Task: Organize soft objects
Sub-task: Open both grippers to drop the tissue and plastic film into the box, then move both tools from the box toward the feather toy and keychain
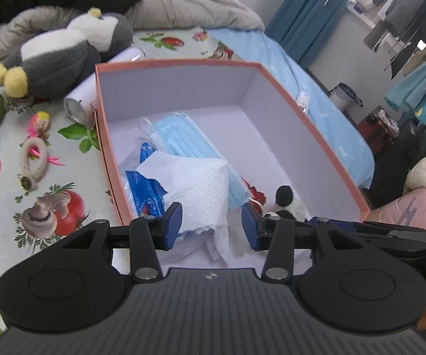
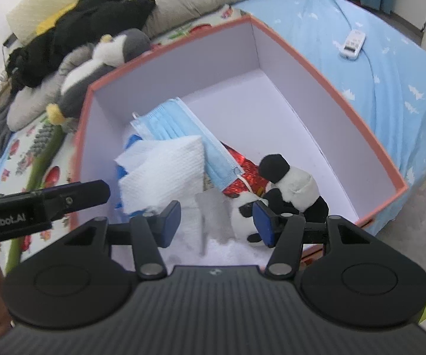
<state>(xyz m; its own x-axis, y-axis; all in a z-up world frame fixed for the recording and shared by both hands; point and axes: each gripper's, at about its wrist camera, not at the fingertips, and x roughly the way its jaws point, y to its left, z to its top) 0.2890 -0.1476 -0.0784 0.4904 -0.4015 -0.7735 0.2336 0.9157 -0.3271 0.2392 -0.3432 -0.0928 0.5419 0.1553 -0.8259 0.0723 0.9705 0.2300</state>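
1. A folded white cloth [image 1: 195, 189] is seen lying in the near end of an orange box [image 1: 310, 112] on a bed, over a blue face mask [image 1: 183, 139].
2. Both tools, left tool [image 1: 212, 226] and right tool [image 2: 216, 223], are held half open above it, gripping nothing.
3. The placing step appears finished; next, the penguin plush [image 1: 65, 56] beside the box probably needs fetching.
4. The cloth's long axis runs along the box, toward its far wall.
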